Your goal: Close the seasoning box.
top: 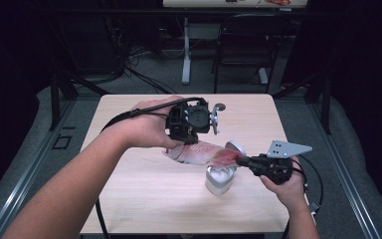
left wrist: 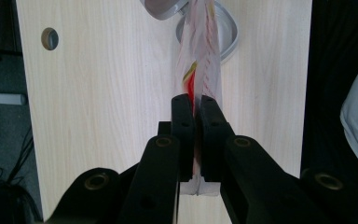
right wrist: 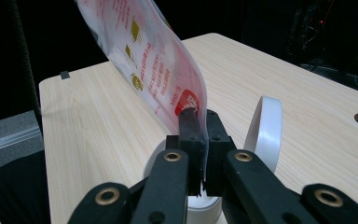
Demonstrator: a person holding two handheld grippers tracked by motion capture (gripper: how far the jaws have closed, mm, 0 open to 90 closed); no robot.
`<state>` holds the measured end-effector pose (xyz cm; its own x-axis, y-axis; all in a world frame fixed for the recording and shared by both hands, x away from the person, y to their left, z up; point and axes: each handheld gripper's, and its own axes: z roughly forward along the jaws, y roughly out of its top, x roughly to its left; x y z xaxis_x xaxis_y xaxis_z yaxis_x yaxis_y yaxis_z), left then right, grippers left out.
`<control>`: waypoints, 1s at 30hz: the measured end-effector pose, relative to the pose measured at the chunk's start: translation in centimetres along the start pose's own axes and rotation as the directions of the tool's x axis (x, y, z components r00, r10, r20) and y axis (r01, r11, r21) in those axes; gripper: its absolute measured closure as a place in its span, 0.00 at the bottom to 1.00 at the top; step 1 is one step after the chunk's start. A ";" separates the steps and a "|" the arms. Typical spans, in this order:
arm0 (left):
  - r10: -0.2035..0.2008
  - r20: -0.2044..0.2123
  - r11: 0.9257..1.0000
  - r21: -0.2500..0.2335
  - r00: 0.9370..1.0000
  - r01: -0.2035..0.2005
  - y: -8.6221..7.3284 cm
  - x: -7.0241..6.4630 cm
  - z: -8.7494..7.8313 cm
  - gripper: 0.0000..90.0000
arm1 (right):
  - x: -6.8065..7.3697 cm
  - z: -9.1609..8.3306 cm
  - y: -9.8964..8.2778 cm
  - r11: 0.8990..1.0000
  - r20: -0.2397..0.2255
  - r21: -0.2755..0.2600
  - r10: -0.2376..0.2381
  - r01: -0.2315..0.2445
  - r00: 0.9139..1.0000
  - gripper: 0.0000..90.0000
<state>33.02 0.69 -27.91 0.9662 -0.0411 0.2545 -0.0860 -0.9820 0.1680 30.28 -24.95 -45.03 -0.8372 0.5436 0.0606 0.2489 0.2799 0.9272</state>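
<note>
On the table, from left to right:
Left gripper (top: 191, 130): black and blocky, held in the person's left hand (top: 144, 127). Its two jaws are pinched tight on one end of the packet. Seen up close in the left gripper view (left wrist: 195, 112), the flat pads squeeze the thin plastic between them.
Packet (top: 201, 153): a soft, crinkly plastic bag, white with red print and small yellow marks. It hangs stretched between the two grippers, just above the container. In the right gripper view (right wrist: 154, 60) it bends upward like a floppy sheet.
Container (top: 219, 180): a small, smooth white tub with rounded corners. It stands on the table under the packet, near the front edge.
Lid (top: 236, 147): round and white, flipped up on the far side of the container.
Right gripper (top: 242, 161): black, with a grey three-cornered plate on top, held in the right hand (top: 286, 186). Its jaws are squeezed shut on the other end of the packet.
Table (top: 144, 199): flat, pale wood with a fine grain.
</note>
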 end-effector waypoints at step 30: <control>0.003 0.001 1.000 0.000 1.000 -0.003 0.2 0.0 0.1 0.97 | -0.1 0.5 -0.3 1.000 -0.004 0.021 0.010 -0.009 1.000 0.99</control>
<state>32.99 0.47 -27.98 0.9661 -0.0442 0.2545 -0.0890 -0.9819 0.1674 30.50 -24.73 -45.50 -0.8365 0.5433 0.0708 0.2671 0.2915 0.9185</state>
